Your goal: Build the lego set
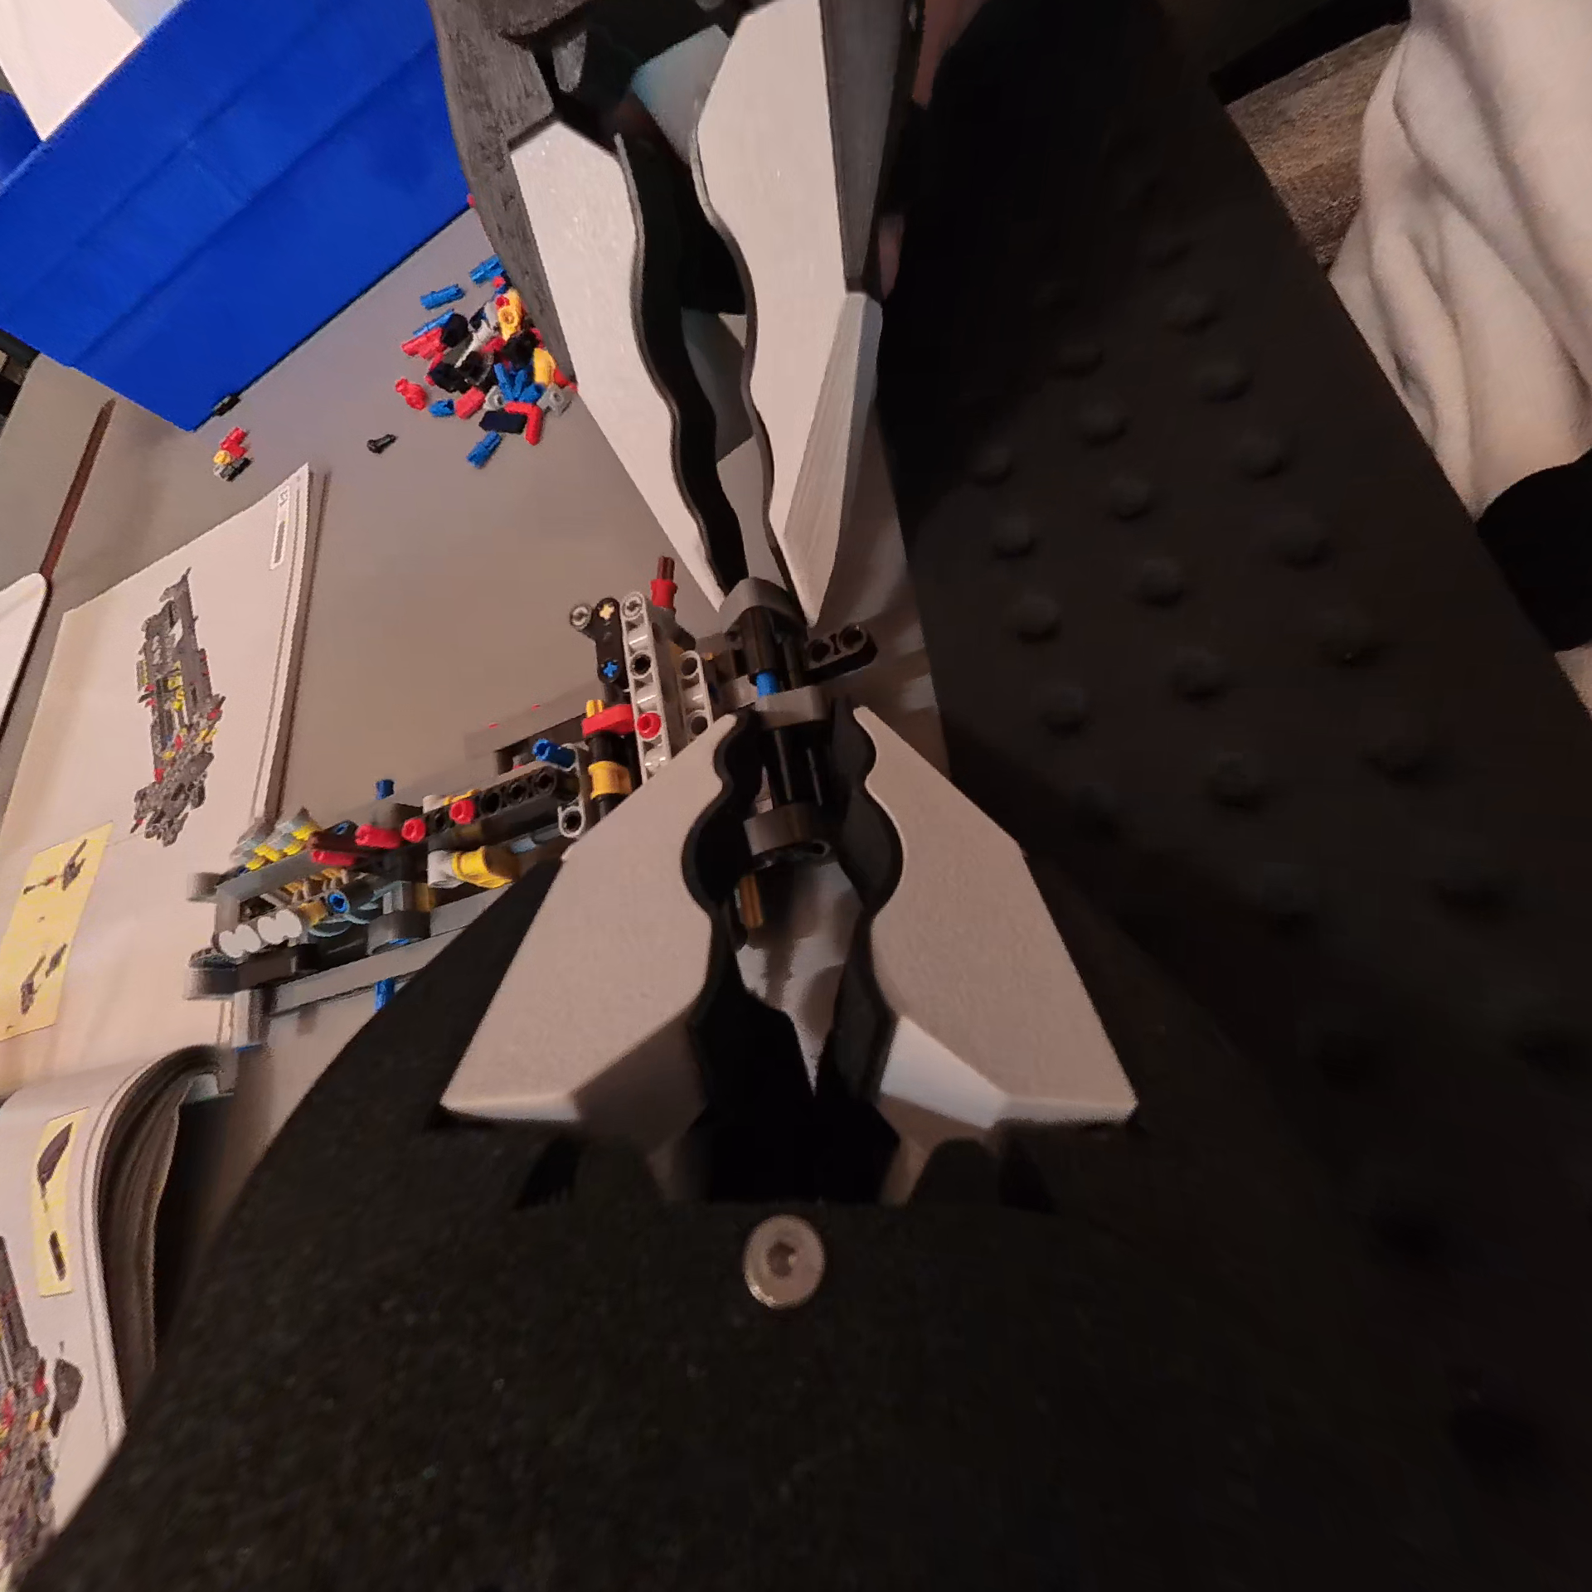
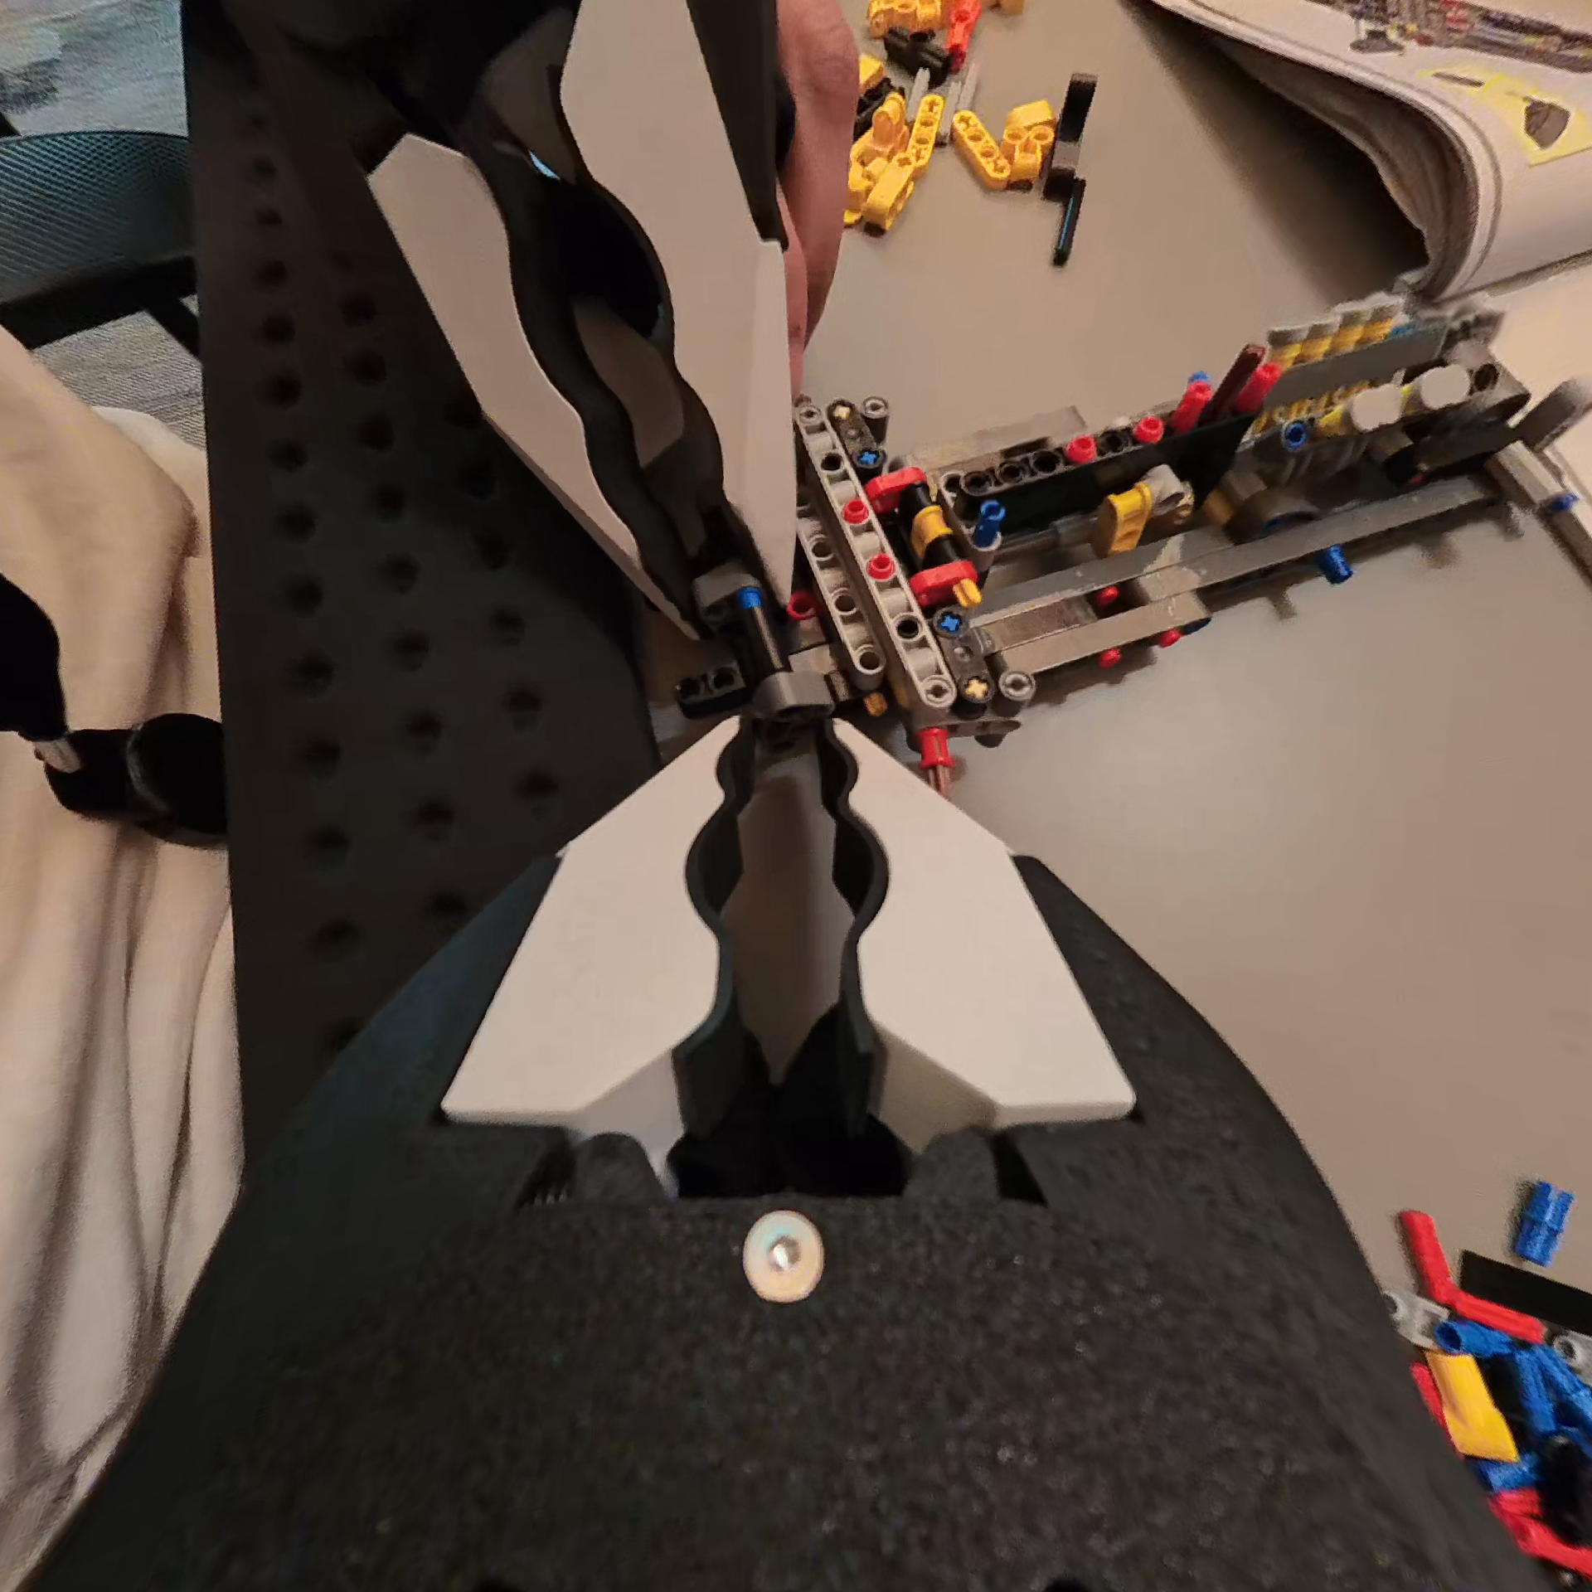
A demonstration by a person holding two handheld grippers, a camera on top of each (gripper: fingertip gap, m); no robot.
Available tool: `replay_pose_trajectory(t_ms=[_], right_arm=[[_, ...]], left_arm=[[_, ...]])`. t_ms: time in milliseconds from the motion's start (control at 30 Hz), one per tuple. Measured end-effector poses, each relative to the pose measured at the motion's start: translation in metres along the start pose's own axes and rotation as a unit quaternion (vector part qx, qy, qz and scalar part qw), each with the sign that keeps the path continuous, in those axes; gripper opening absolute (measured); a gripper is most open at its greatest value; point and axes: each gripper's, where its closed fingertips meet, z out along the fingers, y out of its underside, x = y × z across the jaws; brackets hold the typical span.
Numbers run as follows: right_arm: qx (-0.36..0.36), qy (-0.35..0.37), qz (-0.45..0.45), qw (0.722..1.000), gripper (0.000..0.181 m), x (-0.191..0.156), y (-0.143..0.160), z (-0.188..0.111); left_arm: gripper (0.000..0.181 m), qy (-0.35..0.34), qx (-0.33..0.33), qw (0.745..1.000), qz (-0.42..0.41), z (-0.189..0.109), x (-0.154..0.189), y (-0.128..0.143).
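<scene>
A long grey and black Technic chassis (image 1: pixel 482 827) with red, blue and yellow pins lies on the beige table; it also shows in the right wrist view (image 2: pixel 1120 517). At its near end sits a small black and grey pin-and-connector piece (image 1: pixel 780 663), seen too in the right wrist view (image 2: pixel 762 646). My left gripper (image 1: pixel 797 724) is shut on this piece from below. My right gripper (image 2: pixel 788 732) is shut on the grey connector at the piece's other end. Each gripper shows in the other's view, coming in from the top: the right (image 1: pixel 767 594) and the left (image 2: pixel 741 603).
A pile of loose red, blue and black parts (image 1: pixel 491 362) lies by a blue box (image 1: pixel 215 215). The open instruction booklet (image 1: pixel 172 689) lies beyond the chassis (image 2: pixel 1421 129). Yellow beams (image 2: pixel 939 129) and another parts pile (image 2: pixel 1499 1378) lie nearby. A black perforated panel (image 2: pixel 388 517) stands beside the grippers. The tips of both grippers are at nearly the same place.
</scene>
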Motion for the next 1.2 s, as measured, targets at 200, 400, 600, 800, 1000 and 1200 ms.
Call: replay_pose_trajectory(t_ms=[200, 400, 600, 800, 1000, 1200], right_arm=[[-0.018, 0.072, -0.048, 0.996, 0.014, 0.008, 0.000, 0.003], [-0.049, 0.100, -0.026, 0.993, 0.008, 0.010, 0.006, 0.005], [-0.019, 0.014, 0.058, 0.998, 0.026, 0.004, 0.001, 0.003], [-0.033, -0.061, 0.027, 0.997, 0.023, -0.002, 0.005, 0.010], [-0.059, -0.030, -0.028, 0.997, 0.016, 0.004, 0.004, 0.007], [-0.083, 0.062, -0.101, 0.989, 0.015, 0.013, 0.004, 0.007]], left_arm=[[0.013, -0.009, -0.014, 1.000, -0.013, 0.001, -0.005, 0.005], [0.014, -0.022, -0.033, 0.999, -0.002, 0.006, -0.005, 0.009], [0.013, -0.018, -0.028, 0.999, 0.003, 0.006, -0.003, 0.008], [0.014, -0.001, -0.013, 1.000, 0.022, 0.005, 0.004, 0.006], [0.014, -0.005, -0.019, 1.000, 0.002, 0.005, 0.000, 0.008], [0.014, -0.007, -0.022, 1.000, -0.009, 0.005, -0.002, 0.009]])
